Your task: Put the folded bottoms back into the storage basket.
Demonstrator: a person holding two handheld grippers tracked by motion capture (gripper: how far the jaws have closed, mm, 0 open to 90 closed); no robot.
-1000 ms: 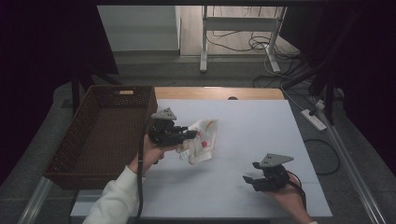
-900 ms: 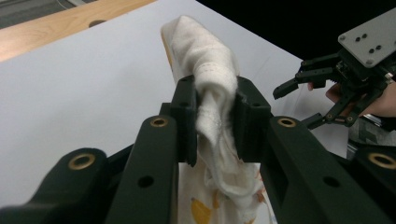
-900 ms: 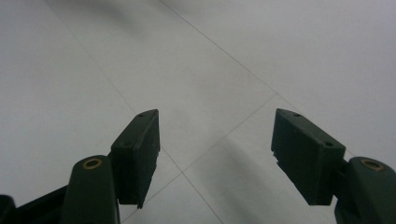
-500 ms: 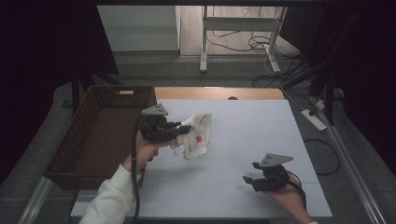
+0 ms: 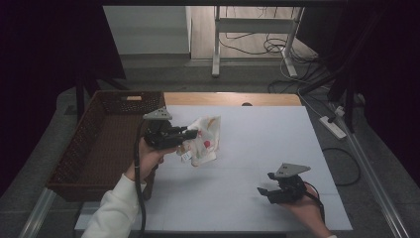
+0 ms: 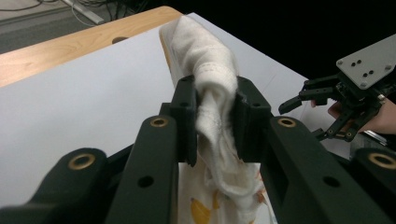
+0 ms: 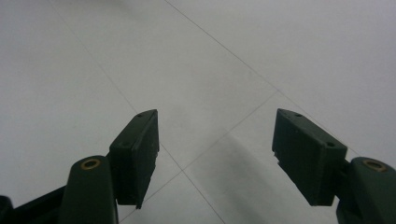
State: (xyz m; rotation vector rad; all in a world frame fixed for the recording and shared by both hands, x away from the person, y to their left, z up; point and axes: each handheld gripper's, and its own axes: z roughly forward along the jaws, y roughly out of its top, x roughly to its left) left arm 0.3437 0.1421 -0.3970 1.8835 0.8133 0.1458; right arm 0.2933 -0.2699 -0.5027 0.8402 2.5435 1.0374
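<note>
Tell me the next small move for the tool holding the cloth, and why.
Probably carry it left over the basket. The left tool is shut on the cloth, which hangs lifted beside the basket's rim, while the right tool rests open and idle on the table.

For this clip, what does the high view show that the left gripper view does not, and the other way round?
High view alone: the brown wicker basket at the table's left edge, the person's white sleeve, and the floor cables beyond the table. Left gripper view alone: the close grip, with the left hand-held gripper pinching a bunched fold of the white printed cloth between its pads. Shared: the cloth lifted over the white table, and the right hand-held gripper holding nothing, jaws apart.
</note>
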